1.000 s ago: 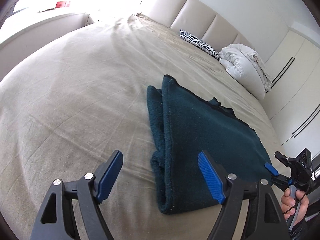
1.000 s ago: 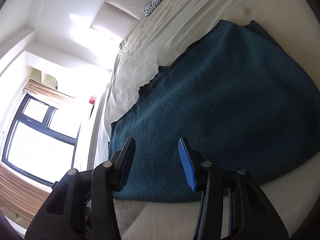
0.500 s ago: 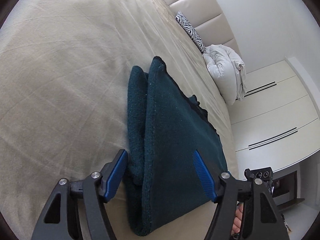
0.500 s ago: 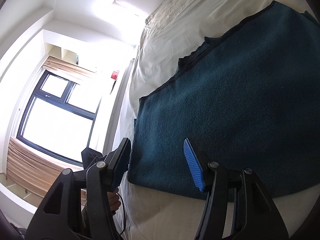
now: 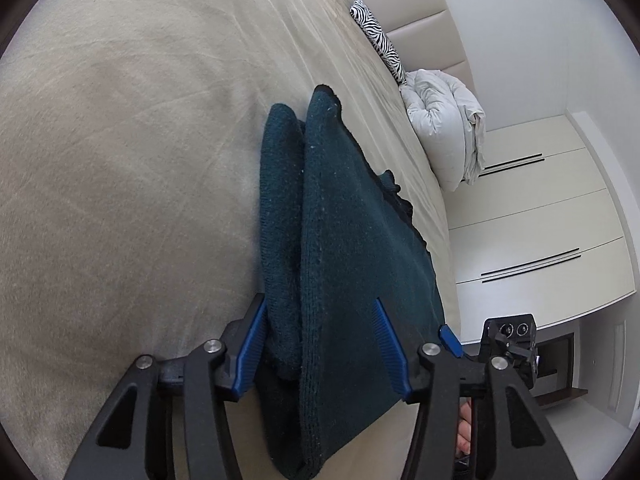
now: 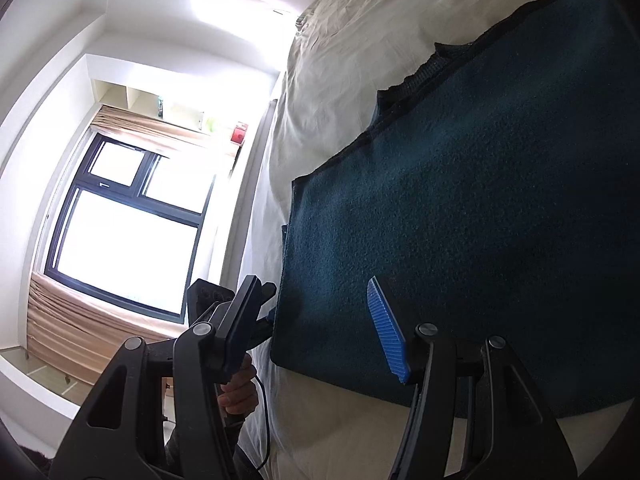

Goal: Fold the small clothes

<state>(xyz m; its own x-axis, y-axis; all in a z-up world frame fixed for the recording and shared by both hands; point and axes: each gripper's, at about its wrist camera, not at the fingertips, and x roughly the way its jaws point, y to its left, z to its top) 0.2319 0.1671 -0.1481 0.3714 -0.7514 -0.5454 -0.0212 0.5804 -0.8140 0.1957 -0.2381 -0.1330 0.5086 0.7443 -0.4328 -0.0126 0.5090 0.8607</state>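
Note:
A dark teal fleece garment [image 5: 344,220] lies folded on the beige bed [image 5: 140,160], its thick folded edge running toward me. My left gripper [image 5: 320,350] straddles that edge near the garment's near end. Its jaws are closing: the left pad [image 5: 250,352] touches the rolled fold and the right pad rests over the top layer. In the right wrist view the garment [image 6: 480,200] spreads flat. My right gripper [image 6: 316,332] is open over the garment's near corner, one finger past the cloth's edge. The other gripper [image 6: 212,296] and a hand [image 6: 240,392] show behind it.
A zebra-print pillow [image 5: 380,40] and a bundled white duvet [image 5: 444,120] lie by the padded headboard. White wardrobe doors [image 5: 540,220] stand beyond the bed's right side. A large bright window [image 6: 128,232] with curtains fills the far wall.
My left gripper rolled, came forward and down onto the folded edge, and its jaws narrowed around it. My right gripper swung over to the garment's near corner, its opening unchanged.

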